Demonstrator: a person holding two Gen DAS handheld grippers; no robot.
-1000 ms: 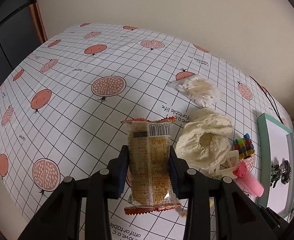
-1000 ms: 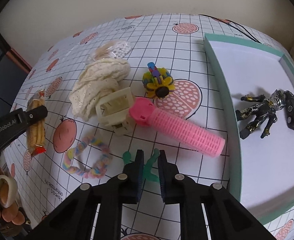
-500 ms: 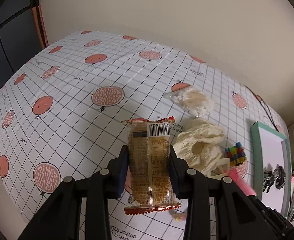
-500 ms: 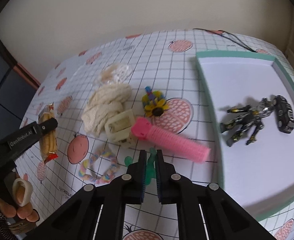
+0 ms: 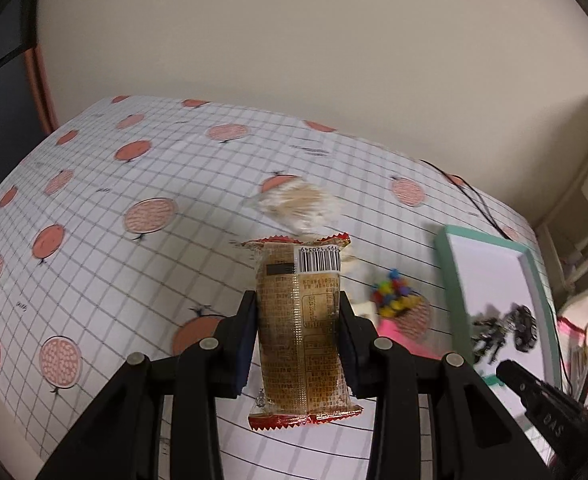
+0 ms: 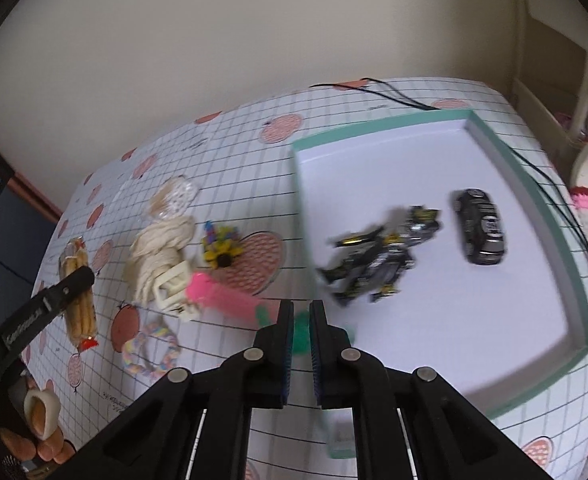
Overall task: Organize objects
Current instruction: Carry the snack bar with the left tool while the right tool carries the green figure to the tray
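Left wrist view: the left gripper (image 5: 298, 322) has its jaws clamped on a snack packet (image 5: 298, 320), held upright above the tablecloth (image 5: 133, 264). The green-rimmed tray (image 5: 448, 280) lies at 3 o'clock.

Right wrist view: the right gripper (image 6: 301, 336) has narrow jaws pinching a small green figure (image 6: 300, 330) over the tray's near rim. A toy robot (image 6: 378, 256) and toy car (image 6: 480, 226) sit inside, at 1 o'clock. A pink roller (image 6: 225, 300) lies at 10 o'clock.

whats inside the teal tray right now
A black-and-gold robot toy and a black toy car lie inside the tray. Its near corner is hidden behind the right gripper.
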